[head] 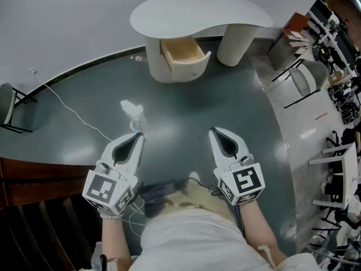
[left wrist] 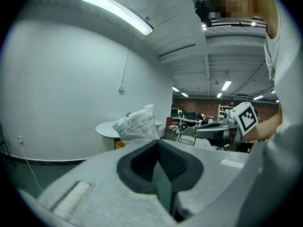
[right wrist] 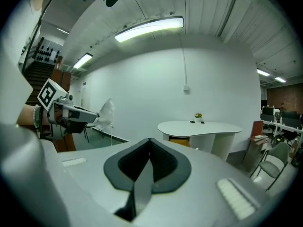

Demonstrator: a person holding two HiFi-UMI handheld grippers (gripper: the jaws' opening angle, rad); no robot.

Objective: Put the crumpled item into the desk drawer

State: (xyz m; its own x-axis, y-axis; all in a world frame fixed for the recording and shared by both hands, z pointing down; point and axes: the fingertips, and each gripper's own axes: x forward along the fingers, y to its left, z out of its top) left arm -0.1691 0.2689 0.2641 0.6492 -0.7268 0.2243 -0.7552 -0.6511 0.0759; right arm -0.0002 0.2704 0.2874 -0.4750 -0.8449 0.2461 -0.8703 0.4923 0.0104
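Left claw (head: 137, 134) pinching bag (head: 131, 110), right claw (head: 214, 131) closed, empty; carry over pulled-out drawer (head: 181, 49), release only once inside.

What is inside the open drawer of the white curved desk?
The open wooden drawer shows only bare light-wood bottom and sides. Its rear is covered by the white curved desk. The crumpled white bag is not inside.
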